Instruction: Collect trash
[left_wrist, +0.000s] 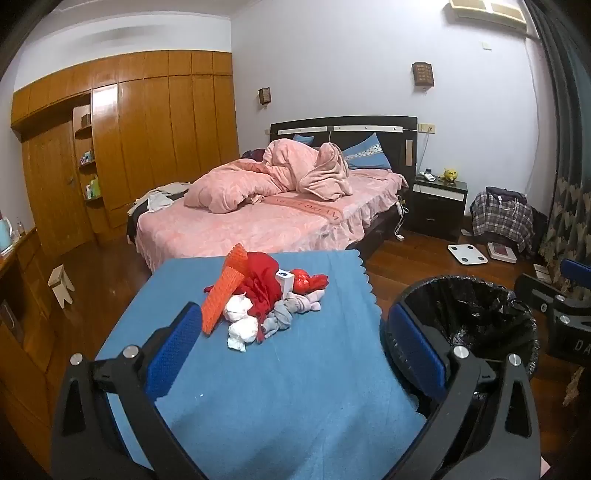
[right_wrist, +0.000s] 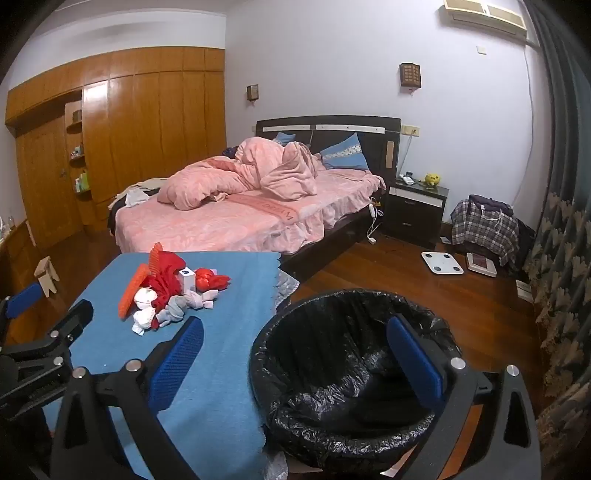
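Observation:
A pile of trash (left_wrist: 262, 295) lies on a blue-clothed table (left_wrist: 258, 387): orange mesh pieces (left_wrist: 225, 291), red plastic (left_wrist: 264, 280), a small white box (left_wrist: 285, 280), white tissue wads (left_wrist: 242, 325) and grey cloth scraps (left_wrist: 291, 310). The pile also shows in the right wrist view (right_wrist: 170, 291). A bin with a black liner (left_wrist: 469, 317) stands right of the table, also in the right wrist view (right_wrist: 351, 369). My left gripper (left_wrist: 291, 350) is open and empty, short of the pile. My right gripper (right_wrist: 295, 358) is open and empty over the bin's near left rim.
A bed with pink bedding (left_wrist: 258, 206) stands behind the table. A dark nightstand (left_wrist: 437, 203), a white scale (left_wrist: 467, 253) and a plaid-covered heap (left_wrist: 504, 218) are at the right. A wooden wardrobe (left_wrist: 129, 140) and small stool (left_wrist: 61, 284) are at the left.

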